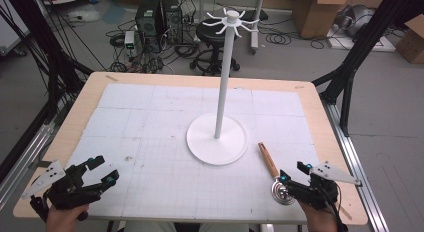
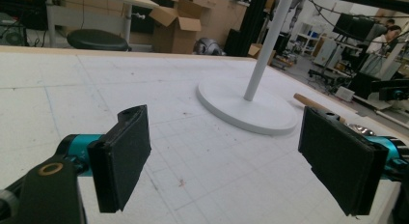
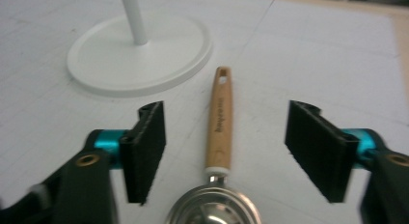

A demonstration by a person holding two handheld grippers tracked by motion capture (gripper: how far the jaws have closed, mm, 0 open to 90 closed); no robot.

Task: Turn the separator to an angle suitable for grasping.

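A white stand (image 1: 220,82) with a ring of hooks at its top rises from a round base (image 1: 217,140) in the middle of the table. A metal scoop with a wooden handle (image 1: 268,160) lies on the mat just right of the base, its bowl toward the front edge. My right gripper (image 1: 293,172) hovers over the scoop's bowl end. In the right gripper view, the handle (image 3: 219,122) runs between the wide-open jaws of that gripper (image 3: 226,122), and the pads do not touch it. My left gripper (image 1: 103,170) stands open and empty at the front left.
The wooden table (image 1: 90,92) carries a white gridded mat (image 1: 150,122). Beyond its far edge stand a black stool (image 1: 215,34), computer towers (image 1: 157,17) and cardboard boxes (image 1: 315,9). Black frame legs flank both sides.
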